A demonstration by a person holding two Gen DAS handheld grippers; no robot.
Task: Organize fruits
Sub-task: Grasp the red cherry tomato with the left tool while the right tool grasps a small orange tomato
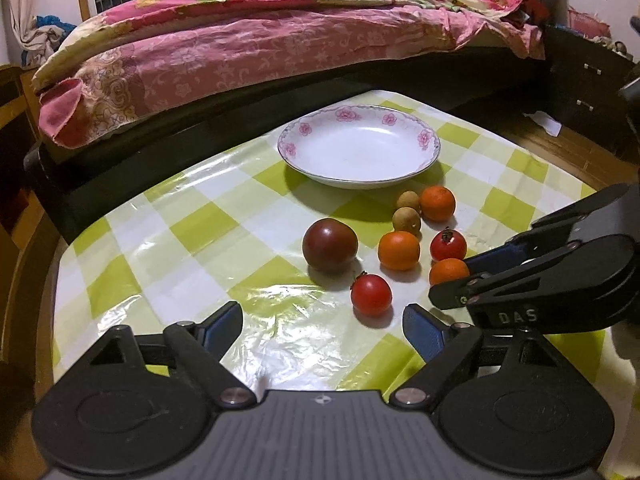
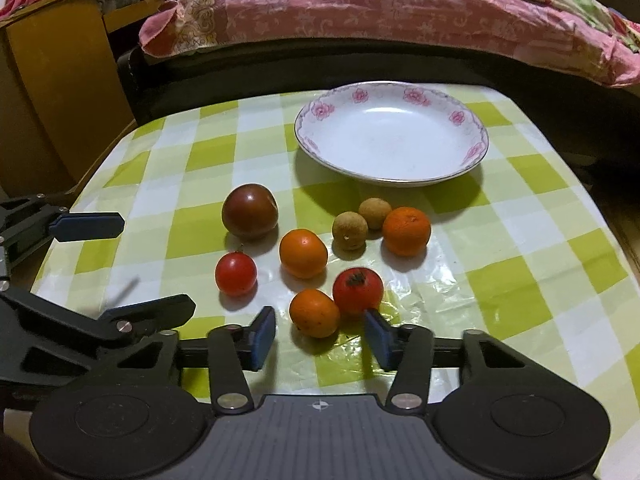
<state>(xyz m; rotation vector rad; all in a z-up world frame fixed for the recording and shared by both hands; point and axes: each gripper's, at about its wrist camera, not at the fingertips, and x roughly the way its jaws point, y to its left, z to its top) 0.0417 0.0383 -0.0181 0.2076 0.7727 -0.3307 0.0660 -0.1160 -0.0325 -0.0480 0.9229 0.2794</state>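
A white plate with pink flowers [image 1: 424, 136] [image 2: 476, 136] stands empty at the back of the checked table. In front of it lie a dark red tomato [image 1: 330, 244] [image 2: 250, 211], two small red tomatoes [image 1: 371, 295] [image 2: 236, 273] [image 2: 358, 291], three oranges [image 1: 399, 250] [image 2: 303, 253] [image 2: 406, 231] [image 2: 314, 313] and two brown longans [image 1: 407, 221] [image 2: 349, 230]. My left gripper [image 1: 322, 326] is open, just short of the near red tomato. My right gripper [image 2: 320, 338] [image 1: 460, 276] is open, its fingers either side of the nearest orange.
The table has a green and white checked plastic cloth [image 1: 200, 240] [image 2: 540, 240]. A bed with a pink quilt [image 1: 240, 48] [image 2: 360, 8] runs along its far edge. A wooden cabinet [image 2: 52, 100] stands at the left, dark drawers [image 1: 584, 92] at the right.
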